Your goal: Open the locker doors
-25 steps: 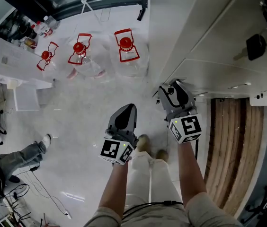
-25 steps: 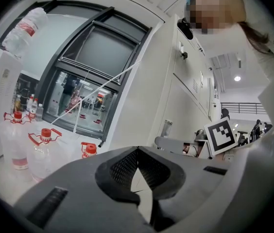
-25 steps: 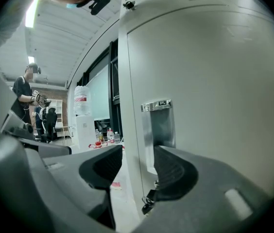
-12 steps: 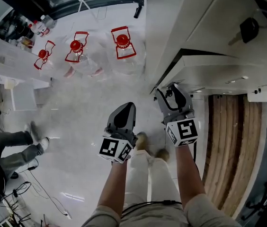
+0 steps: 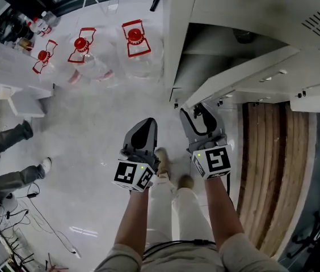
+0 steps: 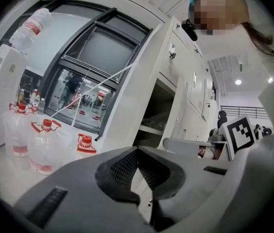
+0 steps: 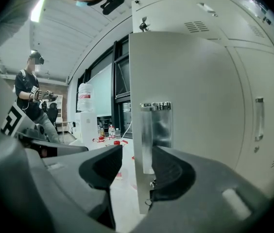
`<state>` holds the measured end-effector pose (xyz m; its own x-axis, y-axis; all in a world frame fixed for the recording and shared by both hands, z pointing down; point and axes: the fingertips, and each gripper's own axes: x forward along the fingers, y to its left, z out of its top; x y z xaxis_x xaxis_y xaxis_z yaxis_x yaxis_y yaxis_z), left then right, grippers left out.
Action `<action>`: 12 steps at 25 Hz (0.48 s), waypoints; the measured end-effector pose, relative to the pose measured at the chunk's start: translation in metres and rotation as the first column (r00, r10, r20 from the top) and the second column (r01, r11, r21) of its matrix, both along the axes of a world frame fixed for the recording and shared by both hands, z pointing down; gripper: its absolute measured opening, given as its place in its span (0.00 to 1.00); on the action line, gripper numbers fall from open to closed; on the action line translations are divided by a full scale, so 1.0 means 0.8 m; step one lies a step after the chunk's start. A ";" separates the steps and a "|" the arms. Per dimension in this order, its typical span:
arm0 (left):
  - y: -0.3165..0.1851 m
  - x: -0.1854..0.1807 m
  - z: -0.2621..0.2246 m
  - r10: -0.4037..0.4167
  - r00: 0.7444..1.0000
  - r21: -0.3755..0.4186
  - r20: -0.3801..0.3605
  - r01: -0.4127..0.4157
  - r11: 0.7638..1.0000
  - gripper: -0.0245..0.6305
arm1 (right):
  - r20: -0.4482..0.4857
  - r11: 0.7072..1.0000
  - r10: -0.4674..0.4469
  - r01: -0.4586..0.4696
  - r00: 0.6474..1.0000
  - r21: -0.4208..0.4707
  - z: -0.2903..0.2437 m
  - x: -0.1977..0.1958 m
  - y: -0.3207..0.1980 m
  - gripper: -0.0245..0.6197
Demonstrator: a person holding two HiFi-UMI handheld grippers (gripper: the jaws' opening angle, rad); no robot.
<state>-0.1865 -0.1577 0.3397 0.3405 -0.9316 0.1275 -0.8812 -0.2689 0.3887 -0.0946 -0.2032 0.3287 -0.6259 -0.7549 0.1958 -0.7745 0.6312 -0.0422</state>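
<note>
Pale polished floor (image 5: 92, 123) runs along a bank of white lockers (image 5: 262, 10), where one door (image 5: 251, 75) stands open from its dark compartment (image 5: 217, 49). From the head view, the right gripper (image 5: 197, 113) sits at the door's free edge. The left gripper (image 5: 147, 124) is just beside the door on the floor side, and three red-capped jugs (image 5: 83, 52) stand well beyond it. Only the right gripper view shows the contact. There the door's edge, carrying a metal latch plate (image 7: 157, 125), stands between spread jaws, close against the right one and apart from the left. The left gripper view shows its own jaws pressed together, with the open compartment ahead beside the door.
</note>
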 end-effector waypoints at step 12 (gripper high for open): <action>0.055 0.050 0.008 -0.005 1.000 0.002 0.004 0.005 1.000 0.04 | -0.017 1.000 0.010 -0.010 1.000 0.004 0.003 0.059 0.059 0.33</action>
<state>-0.1463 -0.1140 0.3464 0.3355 -0.9334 0.1269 -0.8839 -0.2654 0.3851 -0.0475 -0.1561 0.3311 -0.6146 -0.7621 0.2036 -0.7816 0.6233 -0.0264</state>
